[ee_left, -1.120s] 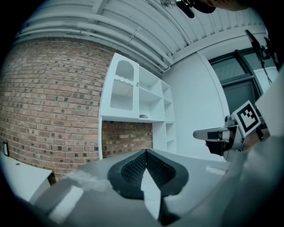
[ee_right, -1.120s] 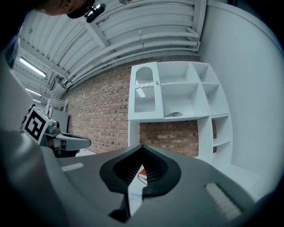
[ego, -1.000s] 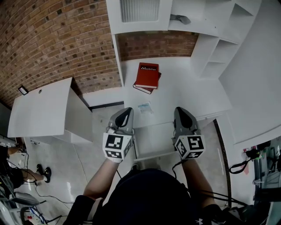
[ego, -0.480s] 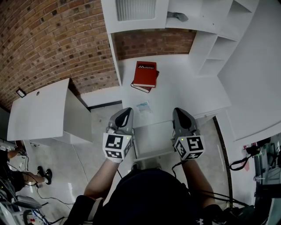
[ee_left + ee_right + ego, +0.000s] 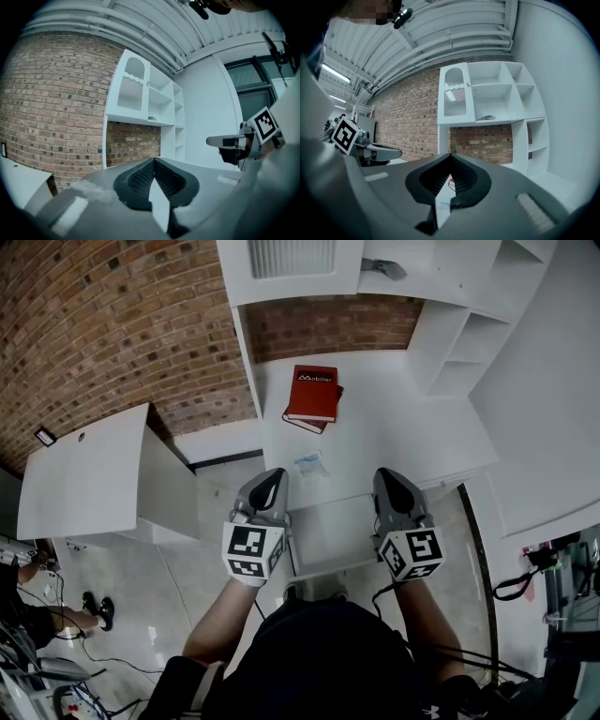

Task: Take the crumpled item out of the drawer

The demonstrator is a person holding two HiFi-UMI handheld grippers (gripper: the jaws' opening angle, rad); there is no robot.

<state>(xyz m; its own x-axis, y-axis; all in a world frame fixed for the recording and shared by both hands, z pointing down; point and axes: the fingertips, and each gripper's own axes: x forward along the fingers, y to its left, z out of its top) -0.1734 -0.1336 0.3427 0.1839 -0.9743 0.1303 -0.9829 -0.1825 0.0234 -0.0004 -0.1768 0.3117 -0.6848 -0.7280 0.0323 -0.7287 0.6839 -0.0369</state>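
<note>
Though shut on nothing, hovering with left gripper [image 5: 270, 482] and right gripper [image 5: 389, 482] flanking the drawer [image 5: 328, 535]. Crumpled item [image 5: 308, 465] at one o'clock, nearer the left.

Red brick wall [image 5: 112, 324] at back and left. White desk [image 5: 394, 442] set against it, topped by white shelf unit [image 5: 473, 329] with open cubbies and a slatted door [image 5: 295, 257]. Low white cabinet [image 5: 89, 474] to the left, apart from the desk. Plain white wall [image 5: 553, 399] on the right. Pale glossy floor [image 5: 187, 563]. Ribbed white ceiling [image 5: 454, 40], strip lights [image 5: 332, 72] lit. Dark-framed window [image 5: 255, 96] in the white wall.
</note>
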